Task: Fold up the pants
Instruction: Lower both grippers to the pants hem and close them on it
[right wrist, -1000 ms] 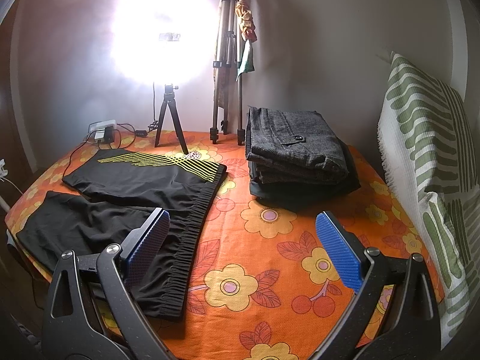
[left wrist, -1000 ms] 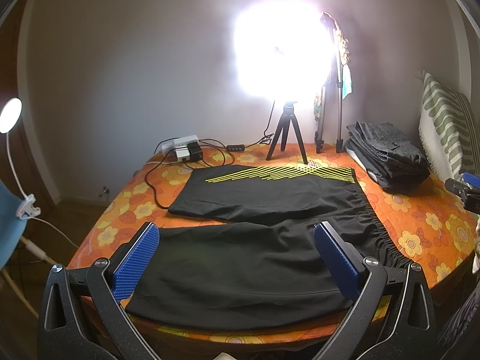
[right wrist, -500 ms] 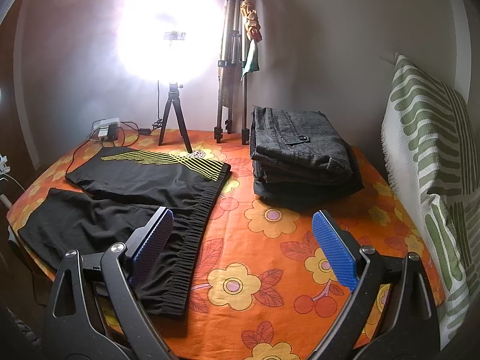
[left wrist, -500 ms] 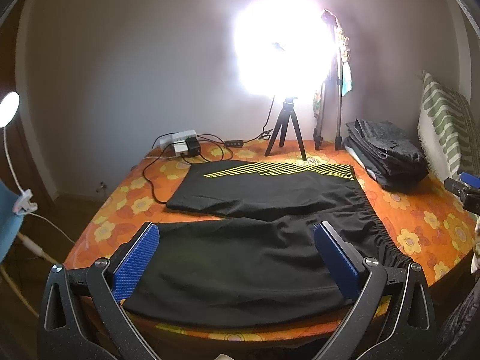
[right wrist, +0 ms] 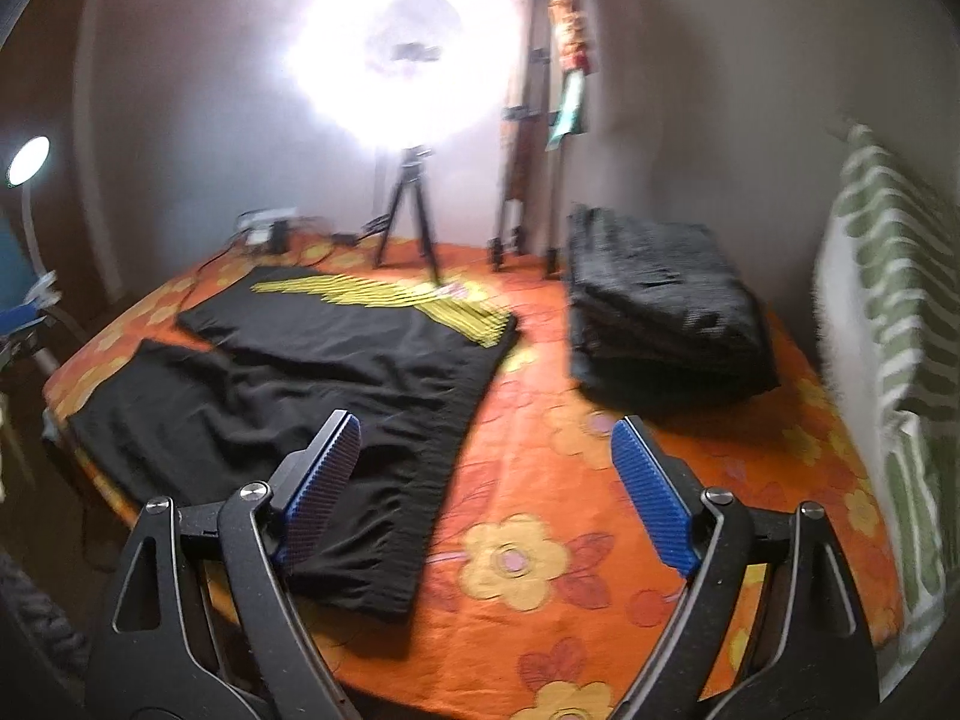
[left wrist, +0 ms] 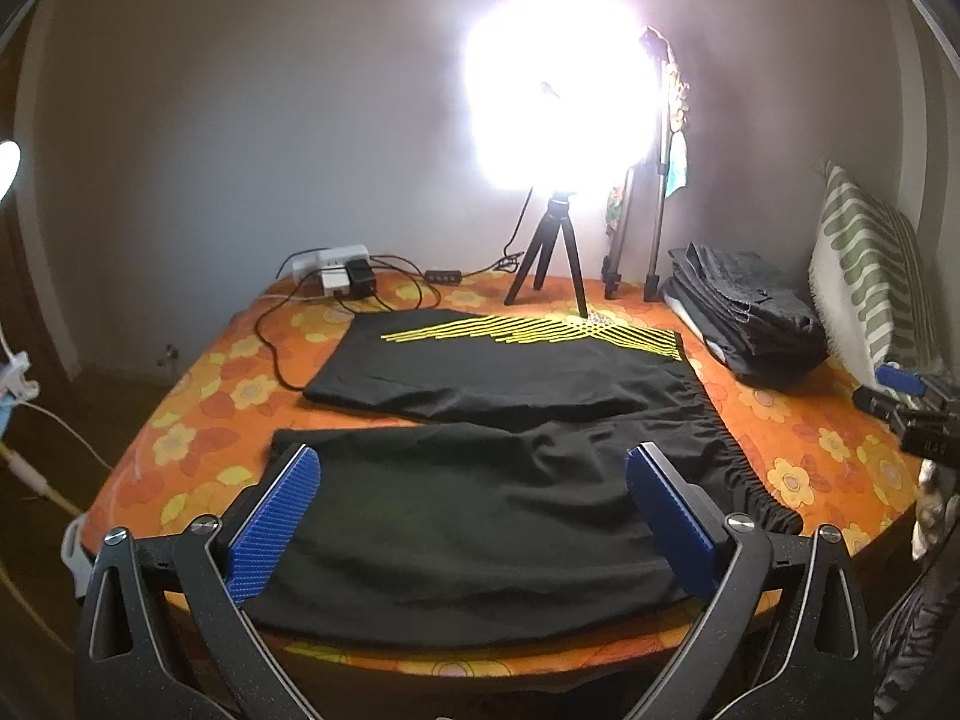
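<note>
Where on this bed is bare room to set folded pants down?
Bare bedspread lies between the black pants and the pillow, in front of the clothes pile. The far edge is crowded: tripods and cables.

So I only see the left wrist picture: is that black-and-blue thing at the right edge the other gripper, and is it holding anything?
Observer: Yes. The right gripper is open, with nothing between its pads.
Visitor: What's ahead of it?
Observer: One finger shows against the waistband end of the black pants, the other against the bare flowered bedsheet.
Visitor: And that glare?
Observer: It's a ring light with a dark clip at its centre.
</note>
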A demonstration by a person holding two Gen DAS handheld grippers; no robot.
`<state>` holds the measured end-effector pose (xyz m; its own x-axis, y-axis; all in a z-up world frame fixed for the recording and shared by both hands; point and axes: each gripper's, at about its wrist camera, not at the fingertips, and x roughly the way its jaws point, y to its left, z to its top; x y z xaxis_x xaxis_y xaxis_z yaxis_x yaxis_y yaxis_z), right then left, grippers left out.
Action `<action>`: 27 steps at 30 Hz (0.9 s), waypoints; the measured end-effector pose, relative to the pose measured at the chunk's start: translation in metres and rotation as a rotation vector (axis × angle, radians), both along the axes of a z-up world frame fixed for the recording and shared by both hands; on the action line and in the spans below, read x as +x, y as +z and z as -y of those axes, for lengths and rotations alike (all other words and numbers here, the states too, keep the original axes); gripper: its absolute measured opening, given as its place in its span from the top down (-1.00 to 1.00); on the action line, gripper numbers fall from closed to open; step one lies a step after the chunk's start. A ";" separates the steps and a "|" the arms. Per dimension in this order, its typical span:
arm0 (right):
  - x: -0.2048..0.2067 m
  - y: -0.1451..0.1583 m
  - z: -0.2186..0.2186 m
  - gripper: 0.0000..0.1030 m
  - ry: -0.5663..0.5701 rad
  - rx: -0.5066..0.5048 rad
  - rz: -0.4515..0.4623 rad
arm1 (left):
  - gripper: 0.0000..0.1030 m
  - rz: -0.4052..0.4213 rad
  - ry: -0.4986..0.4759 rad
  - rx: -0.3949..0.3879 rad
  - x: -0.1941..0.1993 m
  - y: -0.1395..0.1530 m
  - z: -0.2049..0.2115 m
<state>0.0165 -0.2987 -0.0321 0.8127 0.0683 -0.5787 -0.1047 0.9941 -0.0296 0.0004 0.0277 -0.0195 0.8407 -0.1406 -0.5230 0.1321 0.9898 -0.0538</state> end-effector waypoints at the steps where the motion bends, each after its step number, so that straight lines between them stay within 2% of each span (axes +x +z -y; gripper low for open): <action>1: 0.000 -0.003 -0.005 -0.65 0.035 -0.002 -0.011 | -0.90 -0.007 -0.003 0.001 0.000 -0.001 -0.002; 3: -0.001 -0.008 -0.015 -0.58 0.094 -0.027 -0.022 | -0.74 -0.020 -0.007 0.009 0.001 -0.005 -0.006; 8: -0.009 -0.022 -0.040 -0.42 0.274 -0.107 -0.061 | -0.54 -0.067 -0.007 0.020 0.005 -0.017 -0.023; 11: -0.013 -0.036 -0.054 -0.29 0.385 -0.172 -0.102 | -0.38 -0.100 -0.015 0.046 0.006 -0.027 -0.032; 14: -0.016 -0.051 -0.062 -0.26 0.466 -0.204 -0.155 | -0.24 -0.135 -0.038 0.096 0.005 -0.038 -0.034; 20: -0.016 -0.078 -0.082 -0.26 0.607 -0.308 -0.230 | -0.20 -0.213 -0.089 0.186 -0.002 -0.051 -0.038; 27: -0.008 -0.094 -0.088 -0.22 0.658 -0.382 -0.265 | -0.20 -0.303 -0.055 0.157 0.006 -0.061 -0.070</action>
<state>0.0084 -0.2103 -0.1265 0.5068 0.2436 -0.8269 -0.7166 0.6523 -0.2470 0.0063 0.0981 -0.0803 0.6370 -0.0792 -0.7668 0.1869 0.9809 0.0540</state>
